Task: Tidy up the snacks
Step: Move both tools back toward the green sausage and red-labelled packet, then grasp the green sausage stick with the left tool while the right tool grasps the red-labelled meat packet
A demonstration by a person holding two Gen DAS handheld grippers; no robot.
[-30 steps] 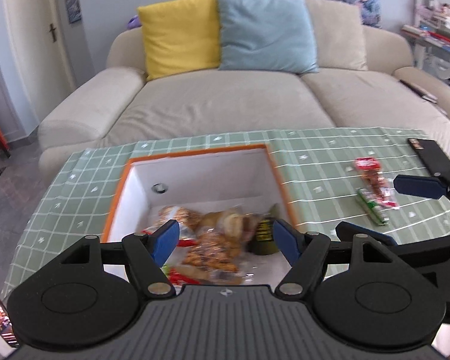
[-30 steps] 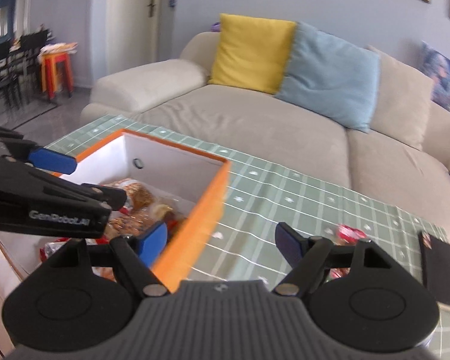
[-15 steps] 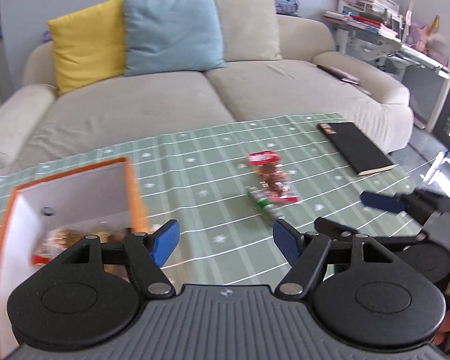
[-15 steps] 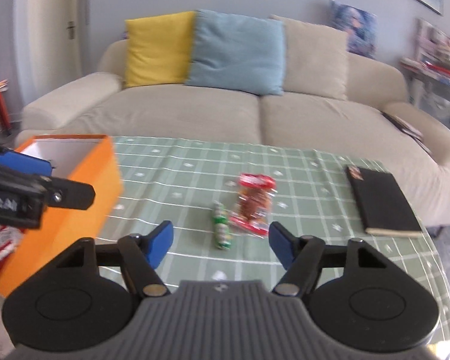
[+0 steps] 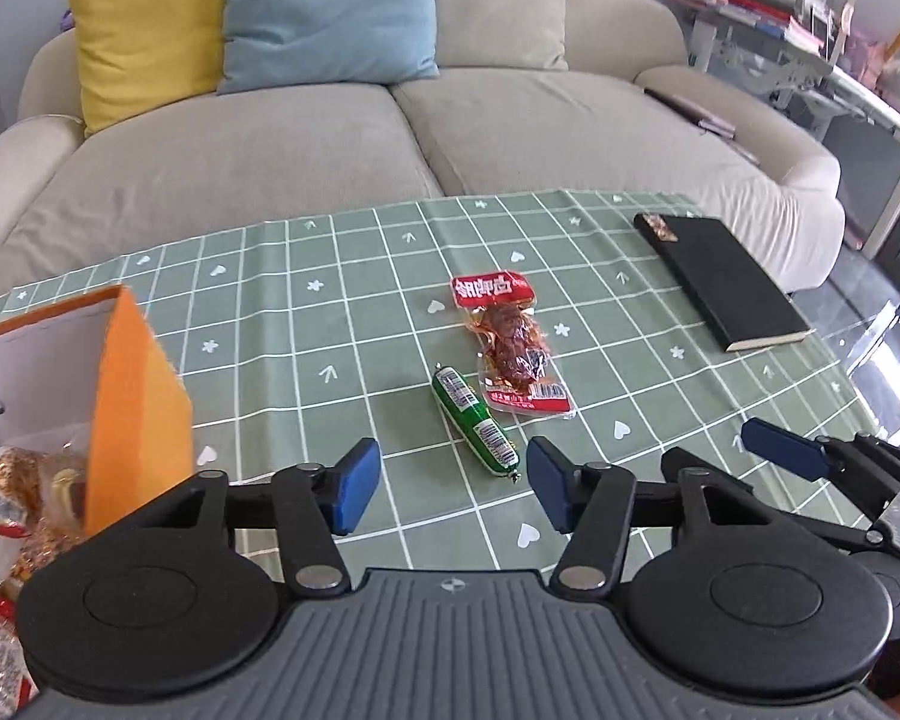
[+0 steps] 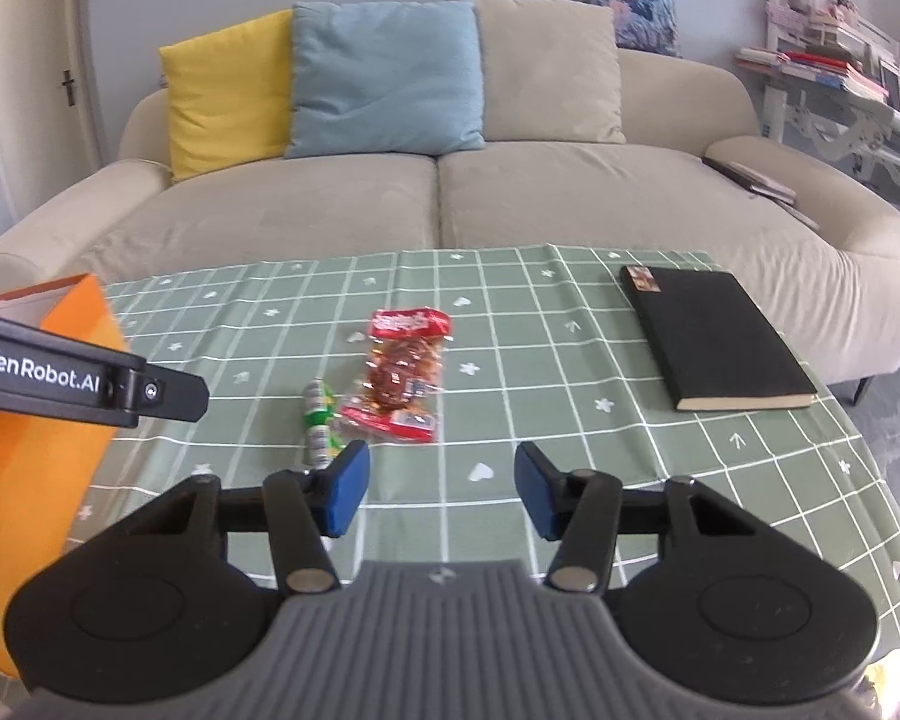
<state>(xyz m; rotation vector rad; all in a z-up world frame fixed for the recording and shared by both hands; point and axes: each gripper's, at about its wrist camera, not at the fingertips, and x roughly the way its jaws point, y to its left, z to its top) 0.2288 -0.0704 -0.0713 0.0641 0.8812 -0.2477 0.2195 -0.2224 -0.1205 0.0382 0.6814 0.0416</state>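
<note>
A green sausage stick (image 5: 475,422) (image 6: 318,420) and a red-and-clear snack packet (image 5: 513,345) (image 6: 403,373) lie side by side on the green checked tablecloth (image 5: 330,324). At the left stands an orange box (image 5: 138,396) (image 6: 36,456) with a white inside, holding several snack packets (image 5: 6,480). My left gripper (image 5: 453,489) hovers just short of the sausage; its jaws are closing with nothing between them. My right gripper (image 6: 441,489) hangs before the packet, jaws closing, empty. The right gripper's blue fingertips (image 5: 780,456) show at the right of the left wrist view.
A black notebook (image 5: 720,282) (image 6: 714,336) lies on the table's far right. A beige sofa (image 6: 450,192) with yellow, blue and beige cushions runs behind the table. A cluttered white desk (image 5: 810,30) stands at the back right. The table's right edge drops to a glossy floor.
Both grippers swung right from above the orange box to the two loose snacks and came lower. Both pairs of jaws have narrowed. The snacks lie where they were.
</note>
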